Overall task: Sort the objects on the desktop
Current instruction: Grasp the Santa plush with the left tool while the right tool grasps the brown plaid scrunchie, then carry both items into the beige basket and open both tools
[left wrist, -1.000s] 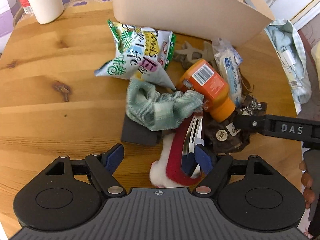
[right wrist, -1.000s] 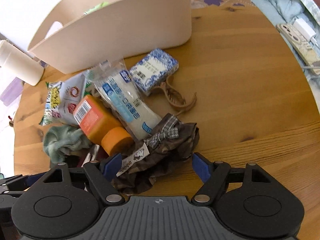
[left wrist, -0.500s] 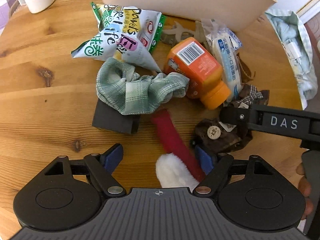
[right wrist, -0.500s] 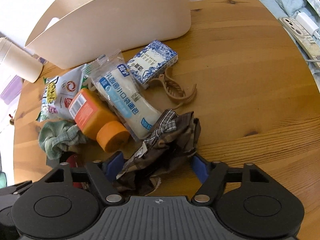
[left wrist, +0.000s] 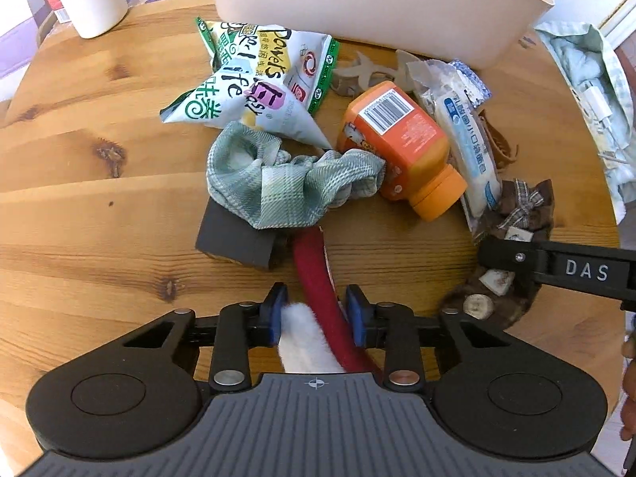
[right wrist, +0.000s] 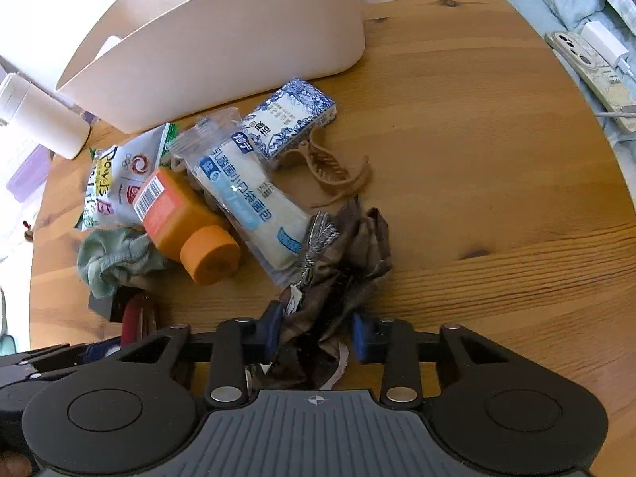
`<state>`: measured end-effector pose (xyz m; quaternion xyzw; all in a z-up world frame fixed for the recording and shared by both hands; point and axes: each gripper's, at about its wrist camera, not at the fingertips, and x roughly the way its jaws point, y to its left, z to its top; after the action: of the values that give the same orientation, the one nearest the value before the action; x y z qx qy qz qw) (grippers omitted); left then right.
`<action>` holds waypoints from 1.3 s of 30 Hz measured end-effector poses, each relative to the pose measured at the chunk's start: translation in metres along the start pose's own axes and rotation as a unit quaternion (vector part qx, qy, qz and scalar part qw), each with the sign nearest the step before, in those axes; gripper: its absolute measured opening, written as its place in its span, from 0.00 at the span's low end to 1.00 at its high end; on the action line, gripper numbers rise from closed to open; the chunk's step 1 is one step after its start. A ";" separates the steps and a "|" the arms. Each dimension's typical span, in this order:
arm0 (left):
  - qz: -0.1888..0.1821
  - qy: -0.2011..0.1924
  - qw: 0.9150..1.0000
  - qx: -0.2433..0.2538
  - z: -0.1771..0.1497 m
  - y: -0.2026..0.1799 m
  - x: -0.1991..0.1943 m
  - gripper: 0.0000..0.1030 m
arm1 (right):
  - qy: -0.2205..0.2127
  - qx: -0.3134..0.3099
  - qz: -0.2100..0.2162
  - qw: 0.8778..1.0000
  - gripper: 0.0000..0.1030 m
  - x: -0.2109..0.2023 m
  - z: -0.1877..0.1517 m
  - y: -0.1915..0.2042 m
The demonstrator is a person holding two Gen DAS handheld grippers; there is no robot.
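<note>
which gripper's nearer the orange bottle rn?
Roughly even; right looks marginally nearer. Right gripper is closing its jaws on the brown plaid cloth beside the orange bottle. Left gripper closes on the red-and-white item below the bottle.

Dark block half-hidden — green cloth covers it.

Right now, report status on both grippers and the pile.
Left gripper closing on red-and-white headband. Right gripper closing on brown plaid cloth. Beige bin behind pile. Green scrunchie lies over headband's far end.
</note>
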<state>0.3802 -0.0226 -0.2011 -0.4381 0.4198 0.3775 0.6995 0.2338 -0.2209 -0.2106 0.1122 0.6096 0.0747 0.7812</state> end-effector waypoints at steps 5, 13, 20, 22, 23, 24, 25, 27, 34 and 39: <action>-0.003 0.002 1.000 -0.004 -0.005 0.004 -0.005 0.27 | 0.000 -0.005 0.005 1.000 0.29 -0.011 0.001 -0.001; -0.012 -0.026 1.000 -0.006 -0.006 0.003 -0.029 0.26 | -0.022 -0.036 0.024 0.999 0.29 -0.050 -0.001 -0.003; -0.005 -0.053 0.998 -0.023 0.000 0.012 -0.059 0.26 | -0.050 -0.041 0.044 0.997 0.29 -0.080 0.017 -0.012; -0.002 -0.064 0.998 -0.025 0.003 0.014 -0.070 0.26 | -0.061 -0.041 0.046 0.996 0.29 -0.090 0.025 -0.015; -0.002 -0.071 0.997 -0.028 0.006 0.016 -0.076 0.26 | -0.068 -0.041 0.047 0.996 0.29 -0.096 0.030 -0.016; 0.000 -0.079 0.996 -0.031 0.008 0.017 -0.084 0.26 | -0.072 -0.043 0.047 0.995 0.29 -0.102 0.033 -0.017; 0.001 -0.087 0.996 -0.031 0.012 0.019 -0.091 0.26 | -0.079 -0.044 0.045 0.995 0.29 -0.106 0.038 -0.018; 0.012 -0.107 0.994 -0.030 0.022 0.018 -0.102 0.26 | -0.091 -0.050 0.041 0.994 0.29 -0.115 0.050 -0.019; 0.039 -0.162 0.985 -0.032 0.072 0.029 -0.127 0.26 | -0.127 -0.077 0.037 0.988 0.29 -0.130 0.101 -0.008; 0.056 -0.193 0.979 -0.033 0.119 0.038 -0.139 0.26 | -0.136 -0.103 0.033 0.985 0.29 -0.130 0.139 0.013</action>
<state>0.3267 0.0779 -0.0536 -0.3558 0.2882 0.5068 0.7304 0.3364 -0.2530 -0.0537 0.0604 0.4826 0.1472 0.8613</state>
